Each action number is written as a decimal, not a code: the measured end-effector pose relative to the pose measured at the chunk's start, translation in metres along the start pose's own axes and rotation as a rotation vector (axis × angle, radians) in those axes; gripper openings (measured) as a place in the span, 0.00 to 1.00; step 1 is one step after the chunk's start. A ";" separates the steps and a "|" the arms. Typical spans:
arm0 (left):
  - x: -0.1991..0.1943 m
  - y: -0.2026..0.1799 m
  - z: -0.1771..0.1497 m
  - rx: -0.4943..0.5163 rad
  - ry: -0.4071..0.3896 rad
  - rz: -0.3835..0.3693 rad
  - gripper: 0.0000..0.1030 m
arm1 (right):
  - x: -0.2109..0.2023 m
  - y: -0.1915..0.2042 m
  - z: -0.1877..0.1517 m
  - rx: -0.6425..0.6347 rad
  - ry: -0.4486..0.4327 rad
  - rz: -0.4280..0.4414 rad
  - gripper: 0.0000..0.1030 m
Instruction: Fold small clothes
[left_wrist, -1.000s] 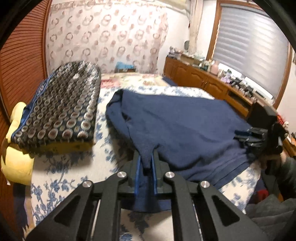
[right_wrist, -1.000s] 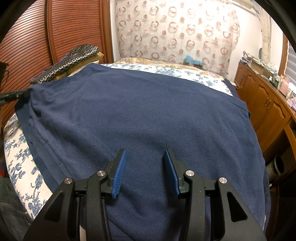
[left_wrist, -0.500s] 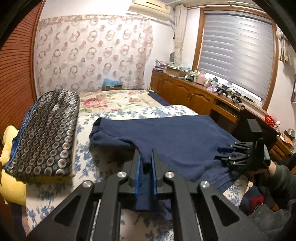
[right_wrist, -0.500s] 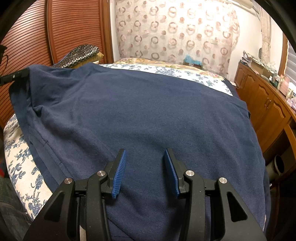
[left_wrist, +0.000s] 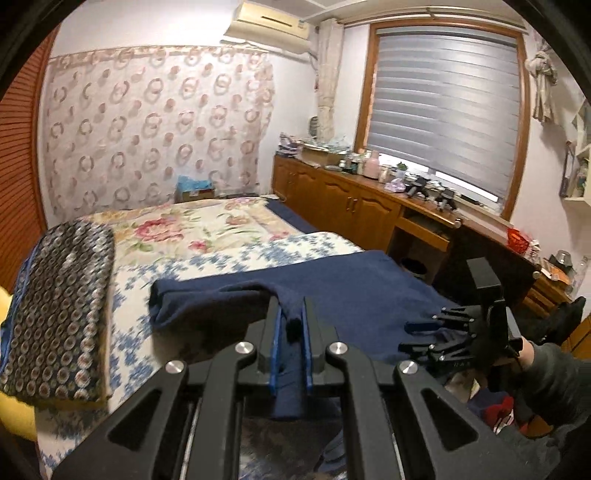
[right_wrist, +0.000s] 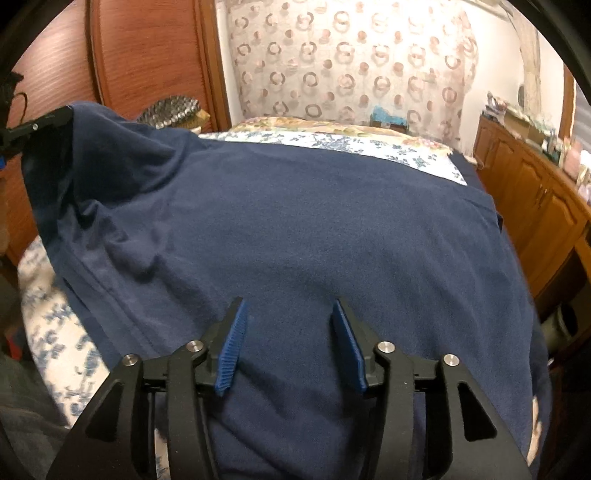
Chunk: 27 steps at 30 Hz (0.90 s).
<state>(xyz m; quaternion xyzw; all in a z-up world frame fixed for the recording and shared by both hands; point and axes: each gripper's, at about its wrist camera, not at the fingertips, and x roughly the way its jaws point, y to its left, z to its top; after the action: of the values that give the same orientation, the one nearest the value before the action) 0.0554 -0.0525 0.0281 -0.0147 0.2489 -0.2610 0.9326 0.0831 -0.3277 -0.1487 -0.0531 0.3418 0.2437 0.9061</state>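
Observation:
A navy blue garment (right_wrist: 314, 229) lies spread over the bed. My left gripper (left_wrist: 291, 314) is shut on a corner of the navy garment (left_wrist: 332, 288) and holds it lifted above the bed, so the cloth rises toward it. In the right wrist view the left gripper (right_wrist: 29, 129) shows at the far left with the raised corner. My right gripper (right_wrist: 288, 332) is open and empty, hovering low over the near part of the garment. It also shows in the left wrist view (left_wrist: 428, 336) at the right, over the garment's edge.
The bed has a blue floral sheet (left_wrist: 221, 266). A folded circle-patterned blanket (left_wrist: 59, 302) on a yellow pillow lies at the left. A wooden cabinet (left_wrist: 351, 206) with clutter runs along the right wall under a window. A wooden headboard (right_wrist: 147, 55) stands behind.
My left gripper has risen with the garment corner, pulling the left side of the cloth up off the bed. My right gripper has stayed open in place.

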 end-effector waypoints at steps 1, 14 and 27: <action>0.003 -0.005 0.004 0.010 -0.001 -0.010 0.06 | -0.005 0.000 0.000 0.000 -0.010 -0.007 0.52; 0.037 -0.075 0.053 0.116 0.007 -0.174 0.05 | -0.068 -0.026 0.002 0.046 -0.123 -0.151 0.55; 0.079 -0.159 0.088 0.214 0.052 -0.264 0.05 | -0.105 -0.053 -0.009 0.100 -0.185 -0.210 0.55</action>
<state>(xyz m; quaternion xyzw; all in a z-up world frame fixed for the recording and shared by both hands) 0.0793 -0.2375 0.0944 0.0588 0.2397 -0.4065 0.8797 0.0352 -0.4190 -0.0911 -0.0206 0.2612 0.1340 0.9557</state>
